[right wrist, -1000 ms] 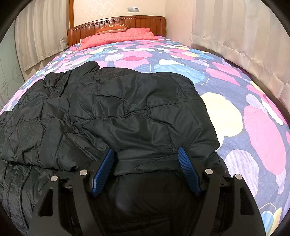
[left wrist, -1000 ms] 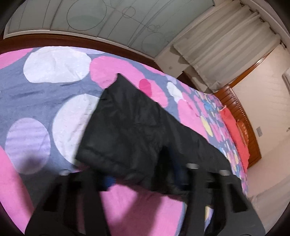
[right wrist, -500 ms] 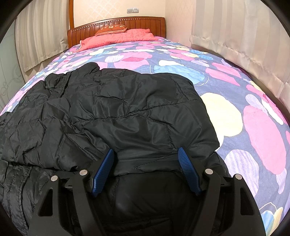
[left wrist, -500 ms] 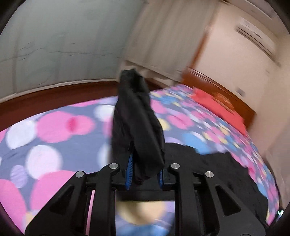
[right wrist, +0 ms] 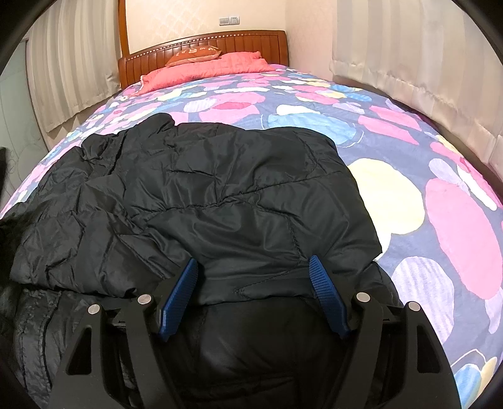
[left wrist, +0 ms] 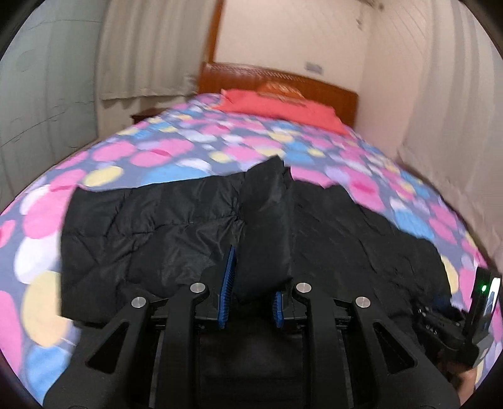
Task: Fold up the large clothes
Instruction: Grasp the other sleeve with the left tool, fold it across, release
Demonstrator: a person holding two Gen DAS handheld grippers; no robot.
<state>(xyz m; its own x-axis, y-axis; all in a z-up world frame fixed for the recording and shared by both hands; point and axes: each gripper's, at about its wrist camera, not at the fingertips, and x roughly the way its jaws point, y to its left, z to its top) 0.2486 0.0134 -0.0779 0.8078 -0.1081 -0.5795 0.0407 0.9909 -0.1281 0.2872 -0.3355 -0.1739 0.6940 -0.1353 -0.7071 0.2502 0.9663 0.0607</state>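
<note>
A: Item one, black padded jacket (right wrist: 220,201); where was it?

B: Spread across the near end of the bed (right wrist: 393,132), on the spotted bedspread; quilted, creased, one panel folded over the lower layer; a sleeve (left wrist: 267,220) was raised clear of the rest.

A: Item two, left gripper (left wrist: 251,283); condition?

B: Narrowly closed; blue pads pressed on both sides of the sleeve, which stood up between them and sagged toward the headboard (left wrist: 283,81); that view was blurred, so finer detail could not be told.

A: Item three, right gripper (right wrist: 254,292); condition?

B: Jaws stood wide; blue pads (right wrist: 179,295) either side of a seamed edge of the jacket; whether they pressed the cloth or merely bracketed it, I could not tell; in the left wrist view the unit showed at the lower right edge, low on the jacket.

A: Remaining fixtures?

B: Red quilt (right wrist: 204,70) folded at the head of the bed; orange cushion (right wrist: 193,53) against the headboard; pale curtains (right wrist: 424,47) along the right wall; wall switch (right wrist: 229,20) above the headboard.
</note>
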